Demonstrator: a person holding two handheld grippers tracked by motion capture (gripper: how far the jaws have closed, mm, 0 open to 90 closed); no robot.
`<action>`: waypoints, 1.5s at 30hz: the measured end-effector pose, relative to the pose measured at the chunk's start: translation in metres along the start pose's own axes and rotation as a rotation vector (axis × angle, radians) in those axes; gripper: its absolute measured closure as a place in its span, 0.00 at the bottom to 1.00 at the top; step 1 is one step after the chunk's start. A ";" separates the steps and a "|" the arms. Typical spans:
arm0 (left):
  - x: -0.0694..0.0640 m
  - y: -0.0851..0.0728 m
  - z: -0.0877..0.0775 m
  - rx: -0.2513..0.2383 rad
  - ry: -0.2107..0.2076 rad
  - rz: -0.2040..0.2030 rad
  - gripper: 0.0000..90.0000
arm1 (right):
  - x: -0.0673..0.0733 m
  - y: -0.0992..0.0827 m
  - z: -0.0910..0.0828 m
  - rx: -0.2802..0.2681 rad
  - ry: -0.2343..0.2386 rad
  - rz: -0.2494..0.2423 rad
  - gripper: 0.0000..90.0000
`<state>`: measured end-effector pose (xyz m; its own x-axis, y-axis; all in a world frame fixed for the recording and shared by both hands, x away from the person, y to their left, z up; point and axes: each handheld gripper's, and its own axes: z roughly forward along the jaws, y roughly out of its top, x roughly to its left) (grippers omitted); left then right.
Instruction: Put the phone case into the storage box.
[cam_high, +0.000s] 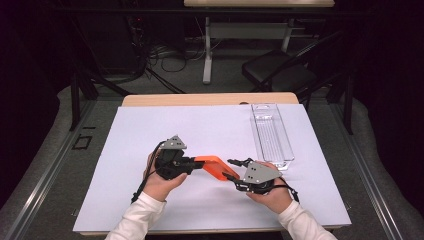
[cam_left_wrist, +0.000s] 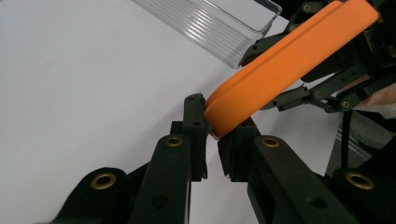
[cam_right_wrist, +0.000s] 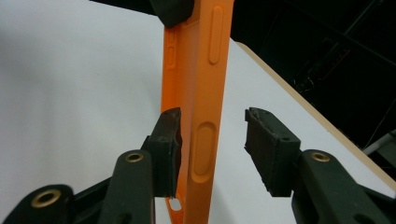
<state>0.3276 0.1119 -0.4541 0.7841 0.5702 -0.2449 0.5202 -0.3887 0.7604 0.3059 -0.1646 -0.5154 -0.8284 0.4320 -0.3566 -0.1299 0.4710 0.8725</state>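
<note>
Between my two claws, above the white table (cam_high: 150, 145), an orange phone case (cam_high: 214, 167) spans the gap, its long axis running from my left hand across toward my right. My left claw (cam_high: 191, 163) is clenched on one short end of the case; in the left gripper view its pads pinch the rounded corner (cam_left_wrist: 219, 122) tightly from both sides. My right claw (cam_high: 233, 176) sits at the other end, released: in the right gripper view the case (cam_right_wrist: 198, 93) stands on edge between the jaws, close against or touching one pad (cam_right_wrist: 169, 135), with clear air between it and the other pad (cam_right_wrist: 266, 140). So the case hangs from my left claw alone, I judge. A clear plastic tray (cam_high: 271, 134) lies beyond my right hand, toward the table's far right, its long axis pointing away from me. My right claw is the nearer one to that tray, so any placing there means carrying the case rightward and away.
</note>
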 end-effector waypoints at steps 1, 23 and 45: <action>0.000 0.000 0.001 -0.003 -0.001 -0.009 0.91 | -0.001 0.000 -0.001 -0.006 -0.005 -0.001 0.61; -0.006 0.036 0.010 0.103 0.079 -0.061 0.91 | -0.021 0.010 -0.020 0.000 -0.129 0.138 0.47; 0.001 0.046 0.011 0.148 0.172 -0.110 0.91 | -0.022 0.017 -0.015 0.049 -0.178 0.140 0.49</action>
<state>0.3563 0.0866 -0.4260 0.6575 0.7247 -0.2060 0.6530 -0.4118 0.6356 0.3131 -0.1779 -0.4881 -0.7265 0.6230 -0.2899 0.0098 0.4313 0.9021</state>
